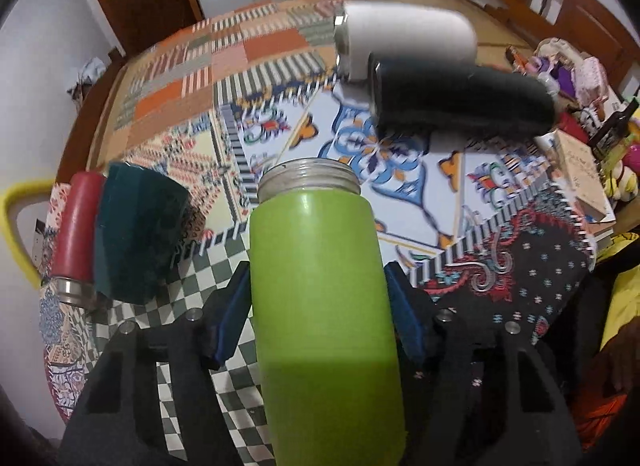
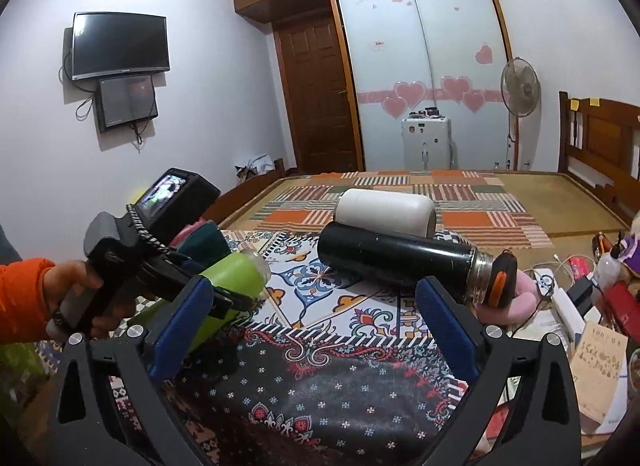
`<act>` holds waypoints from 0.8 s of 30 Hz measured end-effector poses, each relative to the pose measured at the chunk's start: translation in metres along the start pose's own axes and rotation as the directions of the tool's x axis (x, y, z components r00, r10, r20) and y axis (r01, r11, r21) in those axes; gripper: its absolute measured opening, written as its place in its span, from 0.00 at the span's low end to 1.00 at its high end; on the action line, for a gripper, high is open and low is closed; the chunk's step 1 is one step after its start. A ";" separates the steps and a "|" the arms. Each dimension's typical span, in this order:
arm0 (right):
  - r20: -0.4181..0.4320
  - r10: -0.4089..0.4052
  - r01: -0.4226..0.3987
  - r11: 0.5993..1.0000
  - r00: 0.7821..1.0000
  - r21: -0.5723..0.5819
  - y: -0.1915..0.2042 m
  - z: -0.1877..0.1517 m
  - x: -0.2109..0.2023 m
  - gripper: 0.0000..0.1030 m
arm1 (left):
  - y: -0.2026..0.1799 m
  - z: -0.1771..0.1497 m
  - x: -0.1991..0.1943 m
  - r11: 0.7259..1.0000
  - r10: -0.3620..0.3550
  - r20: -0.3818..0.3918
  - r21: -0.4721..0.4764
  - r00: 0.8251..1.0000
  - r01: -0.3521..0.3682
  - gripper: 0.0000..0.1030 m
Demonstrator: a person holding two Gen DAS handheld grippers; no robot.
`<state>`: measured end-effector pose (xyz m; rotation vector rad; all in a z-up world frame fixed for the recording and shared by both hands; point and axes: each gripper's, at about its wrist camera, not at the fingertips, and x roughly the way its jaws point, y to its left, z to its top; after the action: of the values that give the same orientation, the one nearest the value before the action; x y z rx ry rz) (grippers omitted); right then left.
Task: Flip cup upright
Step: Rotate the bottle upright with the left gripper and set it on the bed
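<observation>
Green and smooth, the cup (image 1: 320, 286) sits between the 2 blue pads of the left gripper (image 1: 318, 314), which is closed on its body. In the left wrist view its long axis runs along the fingers, and its threaded metal mouth, without lid, points away from the camera. In the right wrist view the same cup (image 2: 240, 270) is held above the patterned cloth (image 2: 320, 366) with its mouth tilted up toward the right.

The right gripper (image 2: 312, 326) holds nothing — its fingers stand wide apart over the cloth.

Farther on, a black flask (image 2: 396, 262) lies on its side, its metal neck toward the right, and just behind it lies a white cylinder (image 2: 386, 211), matte and rounded. At the left of the left wrist view lie a dark green cup (image 1: 138, 229) and a red bottle (image 1: 78, 229) — side by side.
</observation>
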<state>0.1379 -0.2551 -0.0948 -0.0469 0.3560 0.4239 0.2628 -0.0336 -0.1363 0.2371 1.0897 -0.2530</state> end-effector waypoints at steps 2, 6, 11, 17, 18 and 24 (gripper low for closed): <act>0.002 -0.008 0.008 1.000 1.000 -0.008 0.001 0.002 0.000 0.99 | 0.000 -0.003 -0.015 1.000 -0.014 0.040 -0.007 0.999 0.014 0.62; 0.018 -0.018 0.018 0.999 1.000 -0.032 0.007 0.006 -0.002 0.99 | 0.001 -0.013 -0.048 1.000 -0.022 0.119 -0.018 0.993 0.024 0.61; 0.031 -0.004 0.005 0.999 1.000 -0.041 0.015 0.011 -0.004 1.00 | 0.007 -0.027 -0.086 0.998 -0.025 0.217 -0.044 0.976 0.036 0.61; 0.039 -0.004 0.007 0.998 0.999 -0.060 0.024 0.016 -0.003 1.00 | 0.014 -0.035 -0.114 0.998 -0.028 0.314 -0.049 0.949 0.045 0.61; 0.040 -0.005 0.008 0.998 0.999 -0.061 0.026 0.017 -0.002 1.00 | 0.016 -0.034 -0.114 0.997 -0.036 0.319 -0.052 0.947 0.055 0.61; 0.036 -0.021 0.023 0.998 0.999 -0.063 0.029 0.020 0.005 1.00 | 0.014 -0.019 -0.107 0.996 -0.046 0.356 -0.055 0.933 0.070 0.61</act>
<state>0.1368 -0.2245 -0.0774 -0.1050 0.3074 0.4140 0.2043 -0.0058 -0.0475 0.0930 0.7453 -0.2987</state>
